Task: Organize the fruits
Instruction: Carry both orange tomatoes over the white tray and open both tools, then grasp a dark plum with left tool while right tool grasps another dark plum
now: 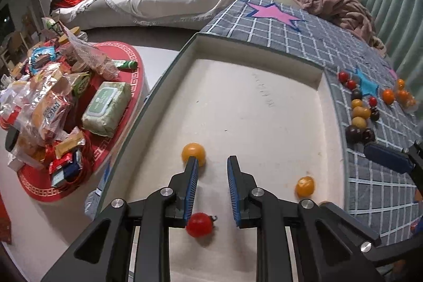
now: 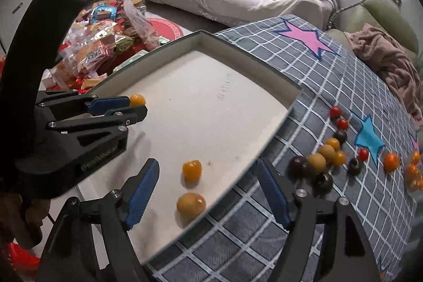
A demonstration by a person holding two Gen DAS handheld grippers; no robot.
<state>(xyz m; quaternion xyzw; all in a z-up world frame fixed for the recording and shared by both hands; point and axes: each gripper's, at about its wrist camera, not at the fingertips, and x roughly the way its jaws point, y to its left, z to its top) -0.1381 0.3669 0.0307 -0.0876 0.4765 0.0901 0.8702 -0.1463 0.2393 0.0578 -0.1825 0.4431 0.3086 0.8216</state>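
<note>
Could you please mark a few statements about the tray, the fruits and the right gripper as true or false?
1. A red tomato lies in the white tray. True.
2. The right gripper is clamped on the tan fruit. False: it is open, and the fruit lies free in the tray.
3. The checked cloth bears a pink star. True.
4. Every fruit is in the tray. False: a cluster of fruits lies on the cloth beside it.

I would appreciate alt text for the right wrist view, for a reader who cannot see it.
The open right gripper hovers over a shallow white tray holding three orange-yellow fruits. The left gripper reaches in from the left, and more small fruits lie on the checked cloth.
</note>
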